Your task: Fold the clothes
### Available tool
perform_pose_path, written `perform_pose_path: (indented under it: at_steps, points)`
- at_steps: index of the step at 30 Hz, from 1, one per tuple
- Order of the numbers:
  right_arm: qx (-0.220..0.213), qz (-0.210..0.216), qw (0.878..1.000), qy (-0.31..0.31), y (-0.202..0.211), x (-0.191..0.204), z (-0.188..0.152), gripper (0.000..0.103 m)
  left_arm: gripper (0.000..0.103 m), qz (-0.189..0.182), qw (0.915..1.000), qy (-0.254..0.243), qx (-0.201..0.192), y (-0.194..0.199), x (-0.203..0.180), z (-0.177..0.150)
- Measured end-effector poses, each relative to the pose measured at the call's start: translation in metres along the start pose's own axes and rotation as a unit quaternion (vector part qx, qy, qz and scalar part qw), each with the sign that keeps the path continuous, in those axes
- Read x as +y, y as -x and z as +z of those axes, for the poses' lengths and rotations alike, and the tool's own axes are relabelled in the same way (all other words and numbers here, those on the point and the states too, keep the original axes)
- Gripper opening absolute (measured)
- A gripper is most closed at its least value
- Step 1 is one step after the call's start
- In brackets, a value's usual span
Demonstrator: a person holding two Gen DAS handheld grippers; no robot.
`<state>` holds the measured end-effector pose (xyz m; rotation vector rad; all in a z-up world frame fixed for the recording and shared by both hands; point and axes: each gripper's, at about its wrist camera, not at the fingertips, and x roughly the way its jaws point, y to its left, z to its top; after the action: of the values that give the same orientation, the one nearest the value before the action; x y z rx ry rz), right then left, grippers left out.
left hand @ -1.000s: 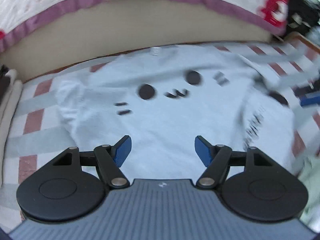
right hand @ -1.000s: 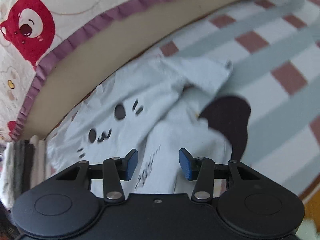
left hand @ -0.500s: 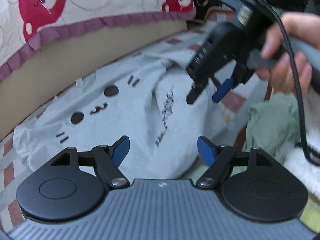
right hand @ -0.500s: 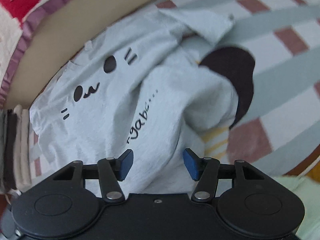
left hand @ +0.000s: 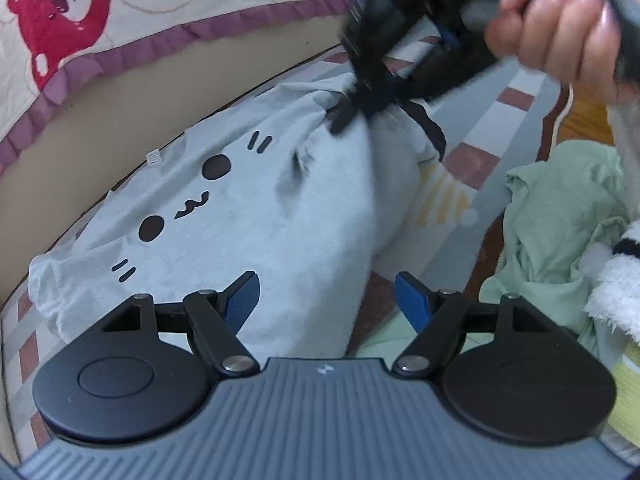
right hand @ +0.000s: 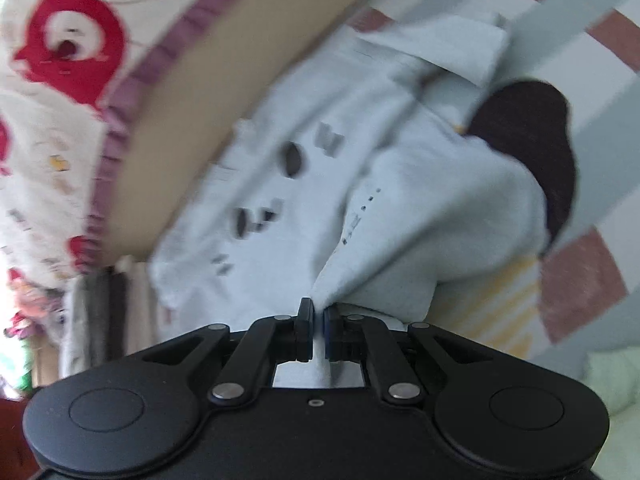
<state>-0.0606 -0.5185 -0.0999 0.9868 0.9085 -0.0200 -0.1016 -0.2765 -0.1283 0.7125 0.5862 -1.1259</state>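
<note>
a pale grey t-shirt (left hand: pixel 248 220) of soft, slightly nubbly jersey lies rumpled on a checked mat (left hand: pixel 484 156) of grey, white and dusty-red squares, up against a tan bed base (left hand: pixel 120 128). its print is a cat face: two black oval eyes, a curly mouth, short whisker dashes. a small white tag sits at the hem nearest the bed base. a dark rounded patch (right hand: pixel 532 148) shows at the shirt's far side in the right wrist view, and a line of small lettering runs along a raised fold, too blurred to read.

the right gripper (right hand: pixel 318 320) is clenched on a pinched ridge of the grey cloth, which rises in a peak between its blue pads. in the left wrist view this same gripper is a dark smear, gripped by a hand (left hand: pixel 560 20) cut off at the frame's top edge.

the left gripper (left hand: pixel 326 300) stands released, its ribbed blue pads well apart, above the shirt's near edge, nothing pressed between them.

a crumpled mint-green garment (left hand: pixel 560 220) lies just beside the mat, with something white and fluffy partly cut off at the right edge. a quilted cover (left hand: pixel 60 20) with red bears and a purple ruffle hangs over the bed base. the right wrist view is motion-blurred throughout.
</note>
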Motion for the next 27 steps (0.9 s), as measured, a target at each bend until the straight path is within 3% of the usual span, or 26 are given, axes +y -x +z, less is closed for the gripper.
perform_pose_path:
  at_steps: [2,3,5,9,12,14,16,18,21,27]
  points:
    - [-0.003,0.01,1.0,0.017,0.003,0.007,0.003,0.007,0.074,-0.003,0.9999,-0.002,0.016,-0.008,-0.001,0.0]
    - [-0.004,0.015,1.0,0.025,0.005,0.011,0.005,0.007,0.055,0.007,0.9996,-0.012,0.025,-0.011,0.002,0.0]
    - [-0.007,0.025,0.999,0.038,0.008,0.016,0.008,0.007,0.005,0.033,0.9979,-0.037,0.043,-0.014,0.009,0.0]
    - [-0.014,0.013,0.998,0.062,0.008,0.014,0.009,0.007,0.005,0.044,0.9989,0.009,0.013,-0.001,0.065,0.005]
    - [-0.021,-0.003,0.993,0.113,-0.003,0.031,0.015,0.007,0.005,0.07,0.9972,0.023,-0.01,-0.004,0.095,0.014]
    - [-0.034,-0.022,0.986,0.162,-0.012,0.047,0.018,0.008,0.006,0.072,0.9947,0.072,-0.013,-0.019,0.117,0.019]
    - [-0.055,-0.046,0.979,0.19,-0.023,0.056,0.019,0.008,0.006,0.053,0.9875,0.148,-0.007,-0.039,0.132,0.012]
    - [-0.073,-0.075,0.975,0.196,-0.041,0.057,0.018,0.008,0.006,0.004,0.9678,0.251,0.019,-0.06,0.147,-0.005]
    - [-0.069,-0.134,0.969,0.195,-0.067,0.05,0.006,0.008,0.006,-0.003,0.9537,0.297,0.049,-0.072,0.154,-0.021]
    - [-0.083,-0.166,0.957,0.222,-0.069,0.062,-0.008,0.008,0.009,0.033,0.9711,0.232,0.044,-0.051,0.133,-0.02]
